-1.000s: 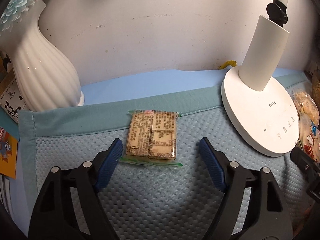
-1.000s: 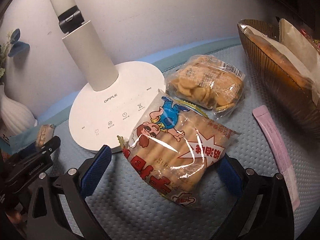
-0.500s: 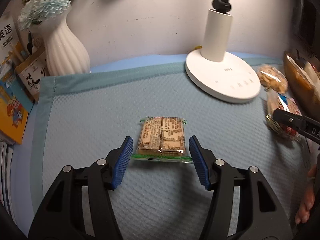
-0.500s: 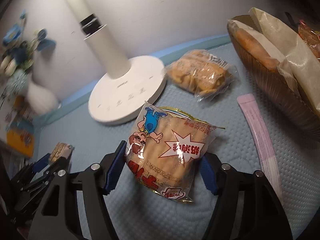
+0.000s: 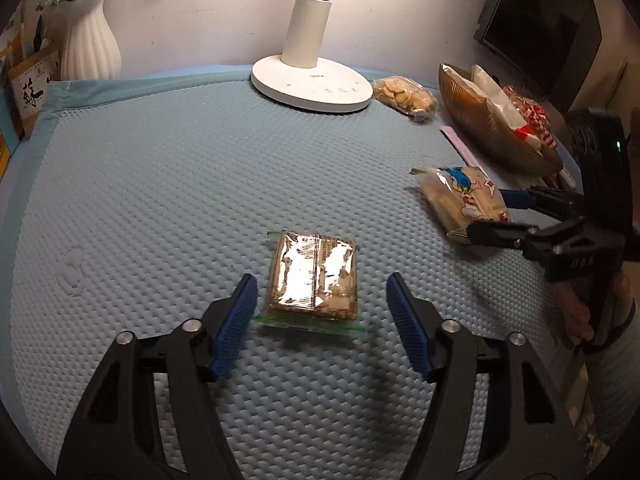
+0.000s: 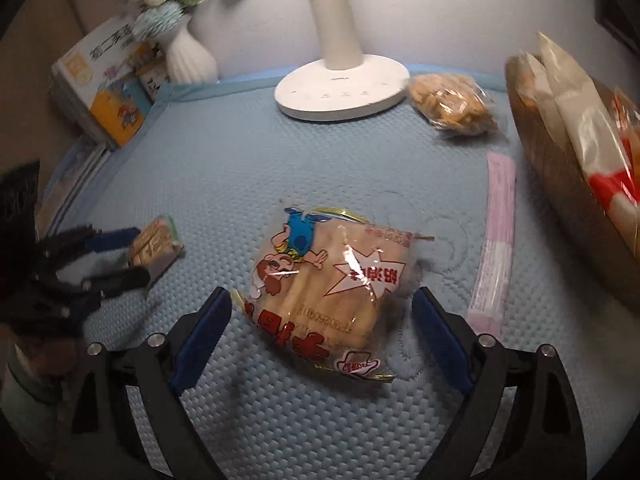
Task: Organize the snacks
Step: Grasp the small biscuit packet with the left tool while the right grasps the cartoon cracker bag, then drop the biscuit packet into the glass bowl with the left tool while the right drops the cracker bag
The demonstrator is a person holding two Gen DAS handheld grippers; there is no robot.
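A flat clear packet of brown wafers [image 5: 314, 280] lies on the blue quilted mat [image 5: 160, 184]. My left gripper [image 5: 320, 320] is open, and its blue pads [image 5: 236, 324] stand clear of both sides of the packet. The packet [image 6: 154, 240] and the left gripper [image 6: 116, 256] also show at the left of the right wrist view. A cartoon-printed bag of stick biscuits [image 6: 328, 280] rests on the mat between the fingers of my open right gripper [image 6: 322, 332]. The left wrist view has that bag [image 5: 460, 200] at the right with the right gripper [image 5: 486, 216] around its near end.
A white lamp base [image 5: 312, 88] stands at the back. Beside it is a bag of round biscuits [image 5: 404, 94]. A pink sachet [image 6: 496, 240] lies beside a golden basket [image 6: 560, 168] holding snack bags. A white vase [image 5: 90, 44] and books [image 6: 104, 96] occupy the back left.
Both snacks have come from the back, near the wall and lamp, to the middle of the mat. Both grippers' fingers have spread wider than half a second ago.
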